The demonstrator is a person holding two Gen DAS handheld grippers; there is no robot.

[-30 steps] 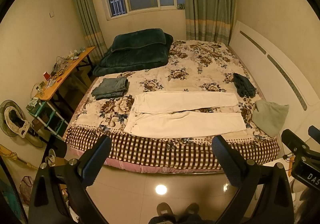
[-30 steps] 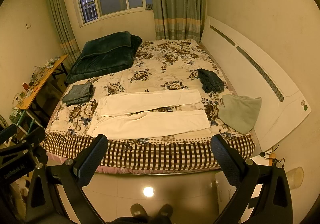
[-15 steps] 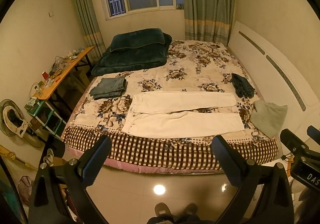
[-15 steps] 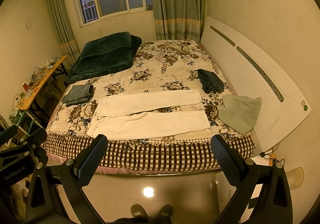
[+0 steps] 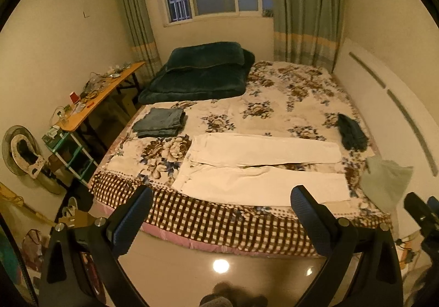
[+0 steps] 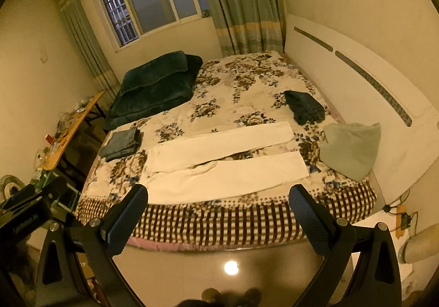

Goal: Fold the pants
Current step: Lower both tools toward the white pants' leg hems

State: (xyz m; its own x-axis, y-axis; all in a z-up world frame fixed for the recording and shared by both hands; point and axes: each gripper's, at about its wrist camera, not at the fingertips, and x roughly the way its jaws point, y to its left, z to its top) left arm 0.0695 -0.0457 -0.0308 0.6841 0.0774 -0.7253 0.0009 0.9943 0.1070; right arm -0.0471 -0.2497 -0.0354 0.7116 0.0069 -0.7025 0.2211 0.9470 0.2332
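Cream-white cotton pants (image 5: 260, 167) lie flat on the floral-print bed (image 5: 288, 103), close to its near checked edge, both legs spread apart in a narrow V. Long axis runs crosswise to the view: waistband to the left, cuffs to the right.

Left gripper (image 5: 221, 211): fingers spread wide, holding nothing, hanging over the tiled floor short of the bed. Right gripper (image 6: 218, 209): same, wide and empty. Neither touches cloth.

Judged relation: pants sit ahead of and beyond both sets of fingers, across the bed edge. Left gripper looks nearer the waistband end, right gripper nearer the cuffs (image 6: 297, 153), so a two-ended grasp suits.

Room for moving:
- Near leg lies just beside the bed's front edge; little margin there, cloth could slide off if dragged forward.
- Open floral spread behind the far leg, good space for folding away.
- Folded grey-blue jeans (image 5: 160, 121) near the waistband, apart from it.
- Dark folded garment (image 6: 304, 106) and pale green cloth (image 6: 351, 149) near the cuffs, not touching.
- Dark green plush blanket (image 5: 197, 73) well back.
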